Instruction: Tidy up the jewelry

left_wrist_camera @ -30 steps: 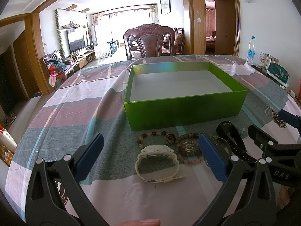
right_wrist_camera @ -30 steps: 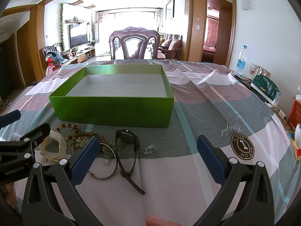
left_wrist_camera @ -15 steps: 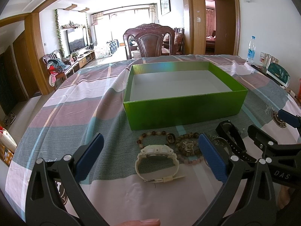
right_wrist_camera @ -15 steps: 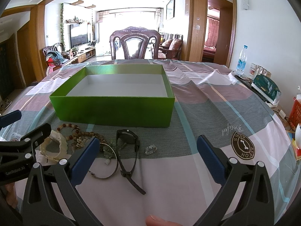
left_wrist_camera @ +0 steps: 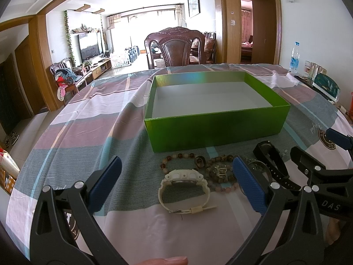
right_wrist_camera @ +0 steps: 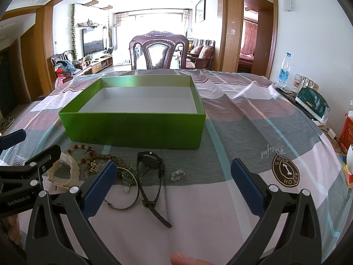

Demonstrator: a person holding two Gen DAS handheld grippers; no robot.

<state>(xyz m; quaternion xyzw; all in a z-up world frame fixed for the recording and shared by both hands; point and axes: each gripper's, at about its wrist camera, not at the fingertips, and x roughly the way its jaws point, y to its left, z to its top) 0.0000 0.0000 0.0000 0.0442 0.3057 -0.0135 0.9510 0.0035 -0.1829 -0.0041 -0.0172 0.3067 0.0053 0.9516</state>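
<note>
The left tool (left_wrist_camera: pixel 176 185) hangs low over the worktop (left_wrist_camera: pixel 88 132) with its 2 blue fingers (left_wrist_camera: pixel 106 185) spread wide, and it holds nothing. The right tool (right_wrist_camera: pixel 172 183) is just beside it, also spread wide and with nothing between its fingers. A fingertip of the person shows at the bottom edge of each view.

Directly in front of the left tool lies a white watch (left_wrist_camera: pixel 184 190) on the striped cloth, between the lines of the 2 fingers but not touched by them. Just behind it is a bead bracelet (left_wrist_camera: pixel 176 156), and to its right a heap of brown beads with a gold charm (left_wrist_camera: pixel 220 171). In the right wrist view, a thin metal bangle (right_wrist_camera: pixel 125 196) lies near the left finger of the right tool, and a black watch (right_wrist_camera: pixel 152 176) lies just to the right of it with its strap stretched toward the camera. A small clear brooch-like piece (right_wrist_camera: pixel 176 174) lies a little apart to the right; I cannot tell exactly what it is.

Behind all the jewelry stands an open green box (left_wrist_camera: pixel 216 130) with a white inside, and nothing is seen in it. Farther back, a dark wooden chair (right_wrist_camera: pixel 158 50) stands at the far edge of the worktop, and a water bottle (right_wrist_camera: pixel 284 70) stands at the right.
</note>
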